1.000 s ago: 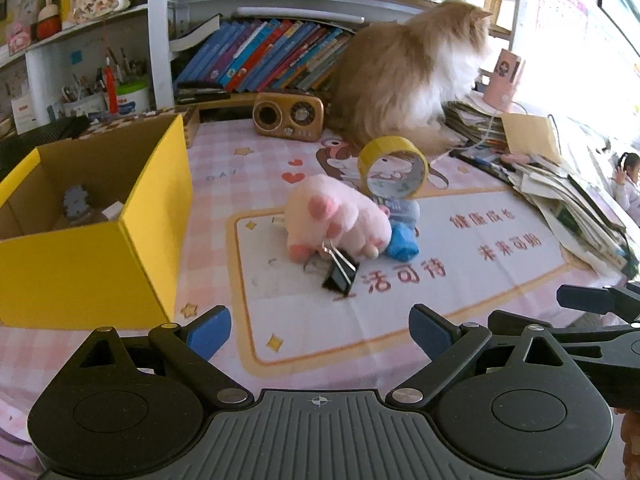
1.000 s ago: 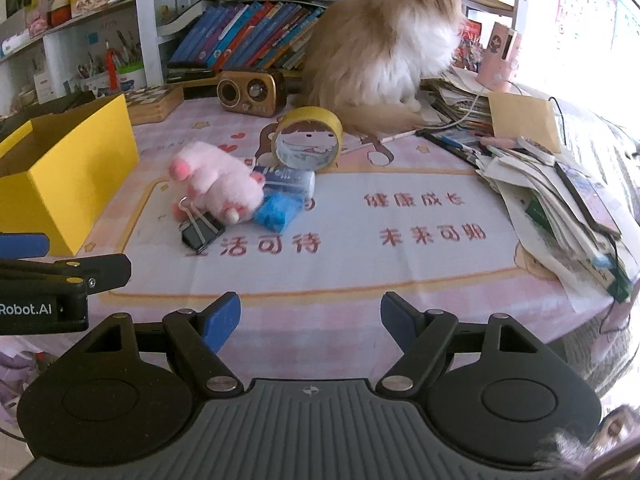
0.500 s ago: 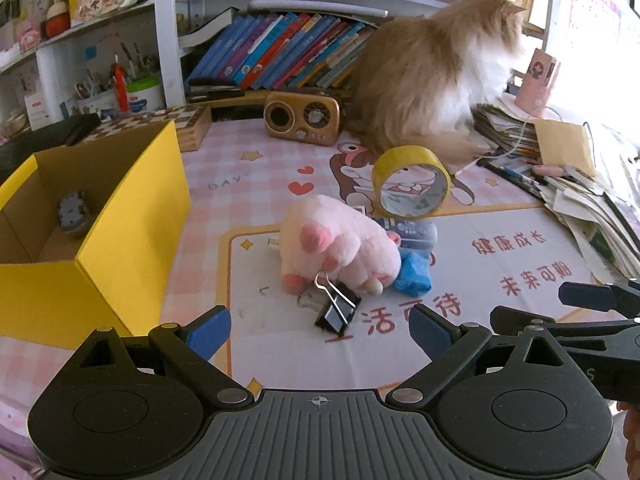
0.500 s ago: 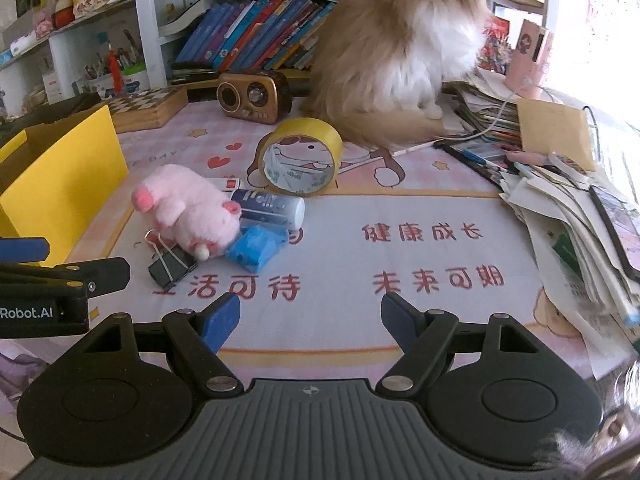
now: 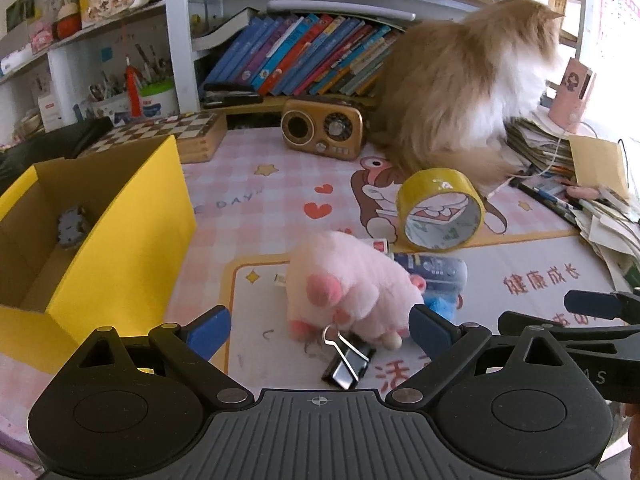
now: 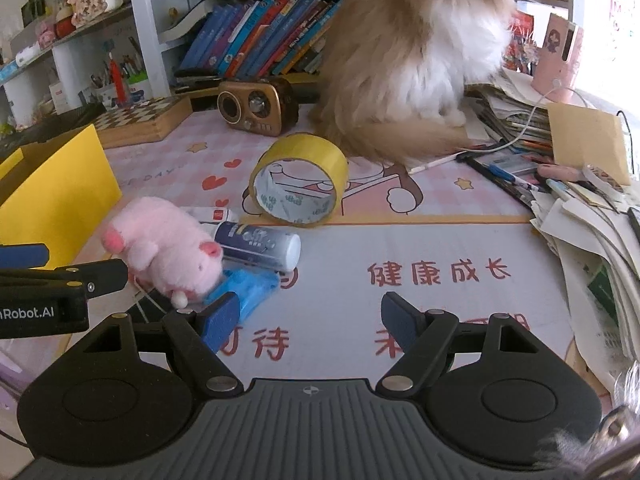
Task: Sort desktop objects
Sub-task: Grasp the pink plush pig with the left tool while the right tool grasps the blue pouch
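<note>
The left gripper (image 5: 318, 326), jaws spread and empty, is facing the pink plush paw (image 5: 348, 288); soft and light, it is probably squashing easily, so pinching mid-body looks best

A home study desk: a cat (image 5: 460, 84) sits at the far side by shelved books (image 5: 296, 56), near a radio (image 5: 322, 128), with papers (image 6: 592, 240) piled right.

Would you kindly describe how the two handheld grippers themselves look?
Both the left gripper and right gripper are matte black, with a ribbed grey centre plate, two round discs, silver pivot screws and blue fingertip pads. The left one's side reads "Robot.AI" in white.
</note>
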A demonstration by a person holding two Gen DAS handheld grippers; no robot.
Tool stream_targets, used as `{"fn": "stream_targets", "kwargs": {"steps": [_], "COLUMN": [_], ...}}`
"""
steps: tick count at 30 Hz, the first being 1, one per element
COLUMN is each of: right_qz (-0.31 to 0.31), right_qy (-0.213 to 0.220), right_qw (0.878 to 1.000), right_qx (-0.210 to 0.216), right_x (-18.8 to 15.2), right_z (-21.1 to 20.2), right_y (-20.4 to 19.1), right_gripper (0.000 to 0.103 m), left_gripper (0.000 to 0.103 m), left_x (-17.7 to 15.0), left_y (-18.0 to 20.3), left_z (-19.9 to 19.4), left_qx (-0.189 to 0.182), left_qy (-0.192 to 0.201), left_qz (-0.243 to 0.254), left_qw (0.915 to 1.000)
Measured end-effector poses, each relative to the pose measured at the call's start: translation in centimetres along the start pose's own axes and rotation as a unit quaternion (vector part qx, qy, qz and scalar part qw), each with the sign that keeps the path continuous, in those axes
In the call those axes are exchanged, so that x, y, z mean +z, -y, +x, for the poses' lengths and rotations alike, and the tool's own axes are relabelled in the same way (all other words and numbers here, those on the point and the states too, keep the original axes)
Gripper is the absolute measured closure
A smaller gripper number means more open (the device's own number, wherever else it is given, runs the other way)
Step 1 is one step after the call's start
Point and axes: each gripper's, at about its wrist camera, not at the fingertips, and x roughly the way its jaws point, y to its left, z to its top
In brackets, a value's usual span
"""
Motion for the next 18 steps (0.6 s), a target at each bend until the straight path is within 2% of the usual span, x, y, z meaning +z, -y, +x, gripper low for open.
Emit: {"fn": "stream_targets", "kwargs": {"steps": [11, 18], "right_qz": [-0.005, -0.019], "right_qy": [-0.026, -0.036], "right_qw": [1.0, 0.999], "right_qx": [0.011, 0.033], "right_x": [0.6, 0.7], "right_z": [2.4, 3.0], "right_y": [0.9, 0.2], "right_gripper": [0.027, 0.027], "left_gripper": [0.006, 0.006], "left_x": [1.4, 1.9], "left_y": [0.4, 0.3], "left_z": [3.6, 6.8], "left_qx": [-0.028, -0.029], "left_qy": [-0.012, -0.03], "left_qz": [-0.02, -0.029], "left_qw": [0.9993, 0.9987]}}
